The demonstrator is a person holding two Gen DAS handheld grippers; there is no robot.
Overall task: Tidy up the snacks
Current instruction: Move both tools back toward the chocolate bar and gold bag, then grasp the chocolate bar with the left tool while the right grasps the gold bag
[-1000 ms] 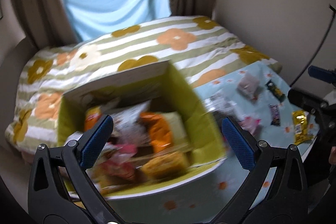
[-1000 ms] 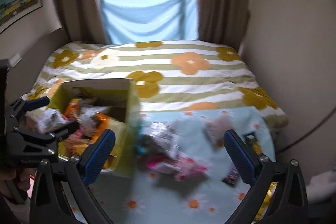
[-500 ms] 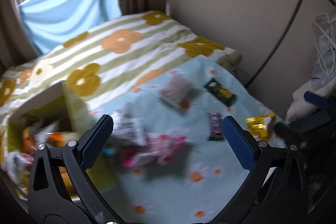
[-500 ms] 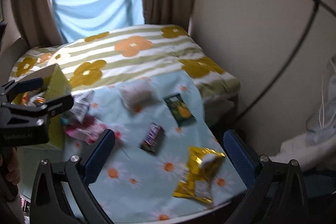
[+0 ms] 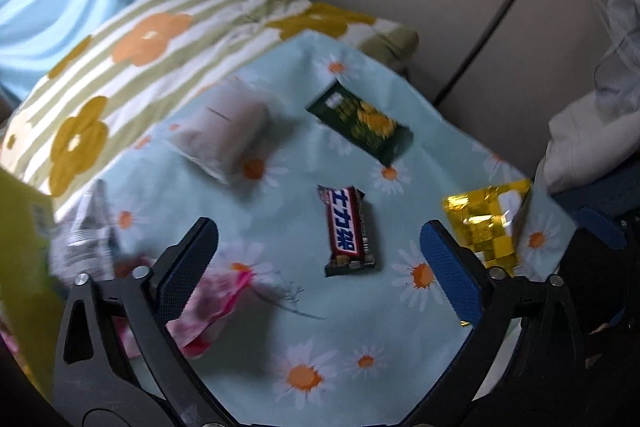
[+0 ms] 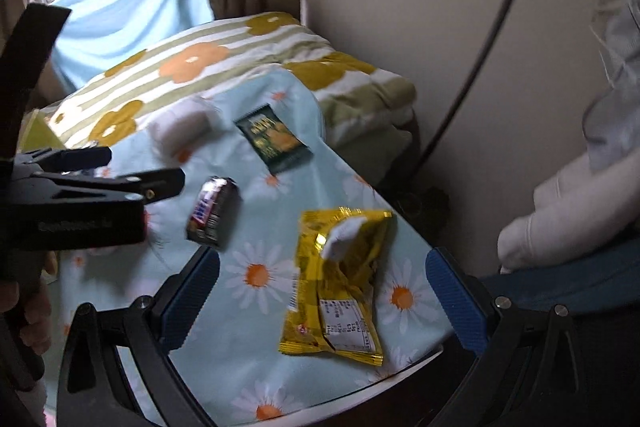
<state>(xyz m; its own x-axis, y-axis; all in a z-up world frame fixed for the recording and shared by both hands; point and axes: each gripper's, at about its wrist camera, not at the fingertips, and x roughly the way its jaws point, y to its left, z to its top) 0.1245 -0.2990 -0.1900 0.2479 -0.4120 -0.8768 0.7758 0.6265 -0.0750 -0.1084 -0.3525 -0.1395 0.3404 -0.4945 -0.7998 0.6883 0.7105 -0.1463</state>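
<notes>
Daisy-print cloth (image 5: pixel 352 327) covers the table, with a striped flower quilt (image 5: pixel 152 39) on the bed behind it and a bare wall to the right. Loose snacks lie scattered on the cloth.

I have the left gripper (image 5: pixel 320 263) tilted down over the chocolate bar (image 5: pixel 348 231), which lies flat between and just ahead of its blue pads, long axis running roughly away from me, so the jaws straddle its short width. They are wide apart but starting to close, touching nothing. My right gripper (image 6: pixel 324 295) hangs spread wide over the gold packet (image 6: pixel 336 287), which lies near the table's front edge with its long axis also pointing away (slightly crumpled, one corner lifted). Each hand is nearest its own target; the left reads as the one about to commit.

Farther back sit the dark green packet (image 5: pixel 360 125) and a pale wrapped bundle (image 5: pixel 224 131); a pink wrapper (image 5: pixel 208 303) lies under my left jaw, and the yellow-green box (image 5: pixel 24 227) shows only as an edge at far left.

A second ago both cameras faced the box full of snacks. Now both have swung right and dipped toward the loose items, the box has nearly left view, and the left jaws have narrowed a little.
</notes>
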